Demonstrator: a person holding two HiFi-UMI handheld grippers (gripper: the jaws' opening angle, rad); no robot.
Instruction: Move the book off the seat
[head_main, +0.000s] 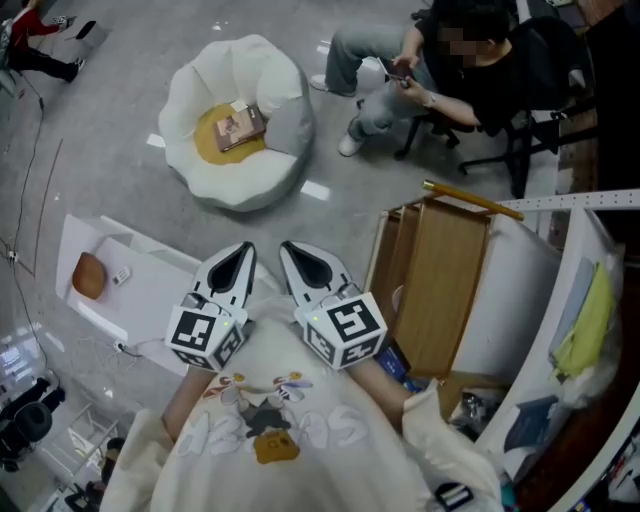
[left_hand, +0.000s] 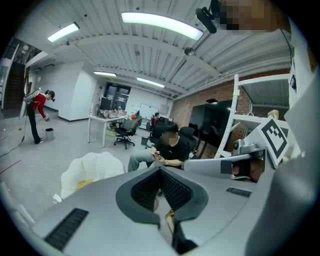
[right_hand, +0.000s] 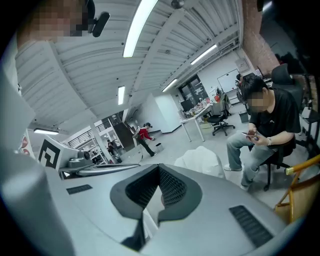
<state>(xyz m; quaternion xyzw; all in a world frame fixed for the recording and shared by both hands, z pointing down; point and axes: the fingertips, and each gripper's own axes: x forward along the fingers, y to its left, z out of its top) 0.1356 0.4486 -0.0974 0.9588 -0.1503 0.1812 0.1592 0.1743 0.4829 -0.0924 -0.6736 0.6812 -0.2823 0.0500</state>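
Observation:
A small brown book lies on the yellow cushion of a white petal-shaped seat on the floor, well ahead of me. Both grippers are held close to my chest, far from it. My left gripper and my right gripper point forward side by side, each with its jaws closed and nothing between them. In the left gripper view the seat shows at lower left beyond the jaws; in the right gripper view the seat rises just past them.
A person sits on an office chair to the seat's right, looking at a phone. A wooden cabinet stands at my right. A white low table with a brown round object sits at my left. Grey floor lies between me and the seat.

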